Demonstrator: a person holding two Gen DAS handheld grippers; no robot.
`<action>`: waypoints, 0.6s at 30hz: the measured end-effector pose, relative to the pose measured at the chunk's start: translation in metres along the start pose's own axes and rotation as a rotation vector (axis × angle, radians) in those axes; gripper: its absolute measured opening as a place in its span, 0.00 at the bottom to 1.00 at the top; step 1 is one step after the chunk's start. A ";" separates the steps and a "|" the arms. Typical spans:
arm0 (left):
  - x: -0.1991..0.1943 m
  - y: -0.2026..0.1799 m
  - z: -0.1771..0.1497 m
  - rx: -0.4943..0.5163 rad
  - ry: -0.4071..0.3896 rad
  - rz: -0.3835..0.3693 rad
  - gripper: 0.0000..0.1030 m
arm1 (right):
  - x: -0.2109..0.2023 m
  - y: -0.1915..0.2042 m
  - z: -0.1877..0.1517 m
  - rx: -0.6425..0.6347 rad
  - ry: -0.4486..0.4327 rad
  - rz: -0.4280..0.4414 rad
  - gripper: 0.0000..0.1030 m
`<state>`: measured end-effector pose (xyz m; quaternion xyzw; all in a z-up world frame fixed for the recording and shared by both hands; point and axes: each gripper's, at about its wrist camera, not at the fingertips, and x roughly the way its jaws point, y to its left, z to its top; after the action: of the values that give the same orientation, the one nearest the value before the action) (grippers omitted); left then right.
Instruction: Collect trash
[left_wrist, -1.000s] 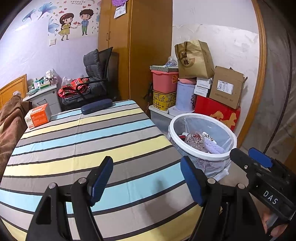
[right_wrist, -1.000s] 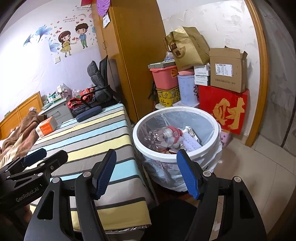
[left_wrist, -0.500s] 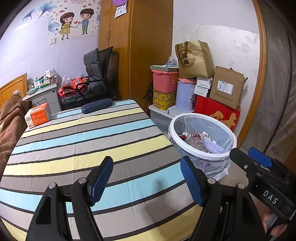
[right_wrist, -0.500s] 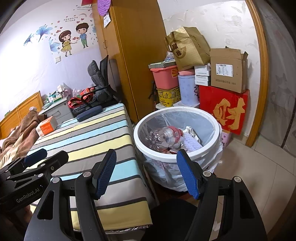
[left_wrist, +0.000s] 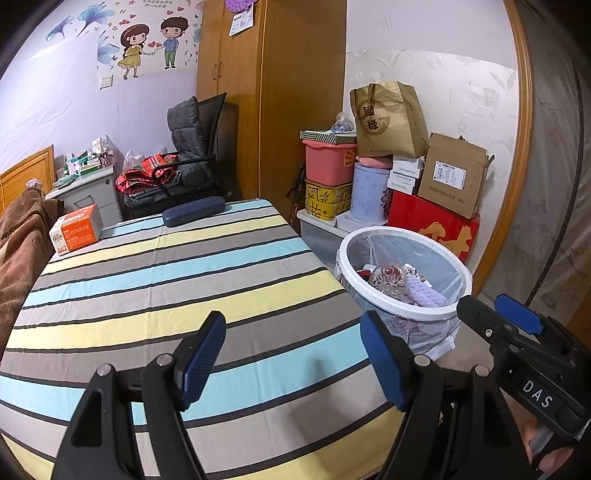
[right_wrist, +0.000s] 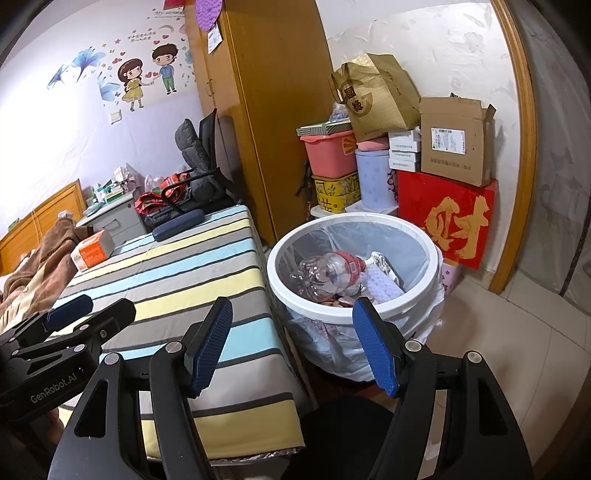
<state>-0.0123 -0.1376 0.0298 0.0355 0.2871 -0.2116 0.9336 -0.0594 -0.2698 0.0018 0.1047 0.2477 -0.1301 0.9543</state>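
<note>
Your left gripper (left_wrist: 293, 360) hangs over the striped table (left_wrist: 155, 280), tilted downward, jaws apart with nothing between them. Orange box (left_wrist: 75, 229) and dark blue case (left_wrist: 194, 215) lie far ahead of it, left of its line. Your right gripper (right_wrist: 291, 350) sits just beside it, pointing down past the table edge, also released and empty. White-rimmed trash bin (right_wrist: 424, 240) stands just ahead of its right finger, with a clear plastic bottle (right_wrist: 328, 271) and other trash inside.

Home bedroom, wardrobe (left_wrist: 280, 92), headboard (left_wrist: 26, 173), wall stickers (left_wrist: 147, 48)
</note>
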 end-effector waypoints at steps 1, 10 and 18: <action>-0.001 0.000 0.000 -0.001 0.000 0.001 0.75 | 0.001 0.000 0.000 0.001 0.002 0.001 0.67; -0.001 0.001 0.001 -0.004 0.002 0.000 0.75 | 0.002 0.000 0.002 -0.002 0.007 -0.003 0.67; -0.001 0.002 0.001 -0.005 0.003 0.001 0.75 | 0.003 0.001 0.002 -0.001 0.008 -0.002 0.67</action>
<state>-0.0118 -0.1354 0.0307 0.0338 0.2892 -0.2103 0.9333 -0.0559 -0.2697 0.0026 0.1044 0.2519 -0.1303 0.9533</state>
